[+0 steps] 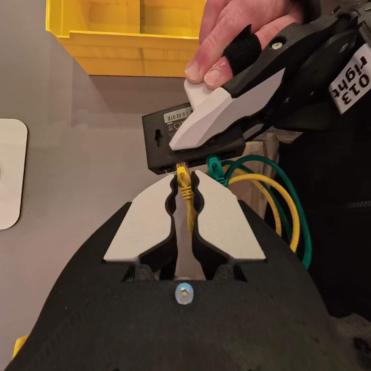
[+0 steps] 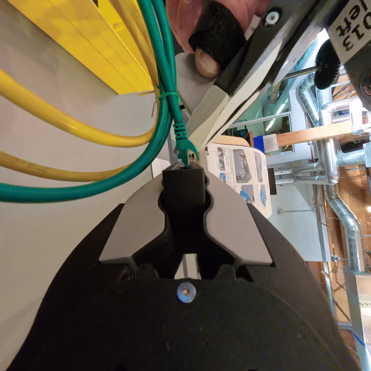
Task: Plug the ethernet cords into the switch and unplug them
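Observation:
My right gripper (image 2: 183, 179) is shut on the black switch (image 2: 183, 192) and holds it above the table, underside up. In the left wrist view its white upper finger (image 1: 200, 124) lies across the switch (image 1: 158, 144). A green cord's plug (image 1: 214, 168) sits in a port on the switch's front face; it also shows in the right wrist view (image 2: 181, 146). My left gripper (image 1: 183, 177) is shut on the yellow cord's plug (image 1: 183, 178), which sits in a port further left. Both cords loop down to the right, yellow (image 1: 289, 200) and green (image 1: 297, 196).
A yellow divided bin (image 1: 130, 40) stands at the back of the grey table (image 1: 80, 140). A white pad (image 1: 10, 172) lies at the left edge. A person's hand (image 1: 220, 40) holds the right gripper. Dark floor lies beyond the table's right edge.

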Demonstrator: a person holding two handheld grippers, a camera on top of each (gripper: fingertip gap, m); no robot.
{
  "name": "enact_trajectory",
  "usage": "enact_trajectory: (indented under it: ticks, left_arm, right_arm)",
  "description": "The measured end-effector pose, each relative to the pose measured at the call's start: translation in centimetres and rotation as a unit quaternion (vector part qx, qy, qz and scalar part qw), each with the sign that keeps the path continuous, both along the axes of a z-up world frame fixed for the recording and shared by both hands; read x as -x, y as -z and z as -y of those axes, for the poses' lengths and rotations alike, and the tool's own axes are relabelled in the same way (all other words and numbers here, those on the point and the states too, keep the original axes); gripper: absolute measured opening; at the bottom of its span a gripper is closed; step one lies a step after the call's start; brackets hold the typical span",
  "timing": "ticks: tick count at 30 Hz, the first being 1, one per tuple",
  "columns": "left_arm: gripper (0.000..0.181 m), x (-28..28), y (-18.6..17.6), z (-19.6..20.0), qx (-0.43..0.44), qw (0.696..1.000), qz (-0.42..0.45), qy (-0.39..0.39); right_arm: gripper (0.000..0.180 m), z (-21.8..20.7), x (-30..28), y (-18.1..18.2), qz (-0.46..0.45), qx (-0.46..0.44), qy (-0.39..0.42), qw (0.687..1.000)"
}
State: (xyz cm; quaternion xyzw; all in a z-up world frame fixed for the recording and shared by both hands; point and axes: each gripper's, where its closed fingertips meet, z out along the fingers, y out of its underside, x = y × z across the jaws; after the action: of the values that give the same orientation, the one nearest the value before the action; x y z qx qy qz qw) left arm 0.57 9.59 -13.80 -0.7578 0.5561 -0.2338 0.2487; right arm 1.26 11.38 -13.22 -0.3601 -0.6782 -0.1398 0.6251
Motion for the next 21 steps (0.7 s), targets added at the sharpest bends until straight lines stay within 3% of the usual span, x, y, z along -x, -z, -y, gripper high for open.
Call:
enact_trajectory:
  ticks: [1, 10, 21]
  left_arm:
    - [0.011, 0.0, -0.1, -0.2, 0.001, 1.0, 0.011, -0.003]
    - [0.012, 0.0, 0.1, -0.5, 0.022, 0.998, 0.06, -0.004]
    - [0.013, -0.1, -1.0, -0.9, -0.052, 0.997, 0.052, -0.031]
  right_arm:
    - [0.027, 0.1, 0.1, -0.1, -0.006, 0.005, -0.002, 1.0]
    - [0.028, 0.4, 0.7, 0.1, -0.015, 0.04, -0.021, 0.999]
    - [0.046, -2.0, -0.3, -1.3, -0.05, 0.043, 0.078, 0.995]
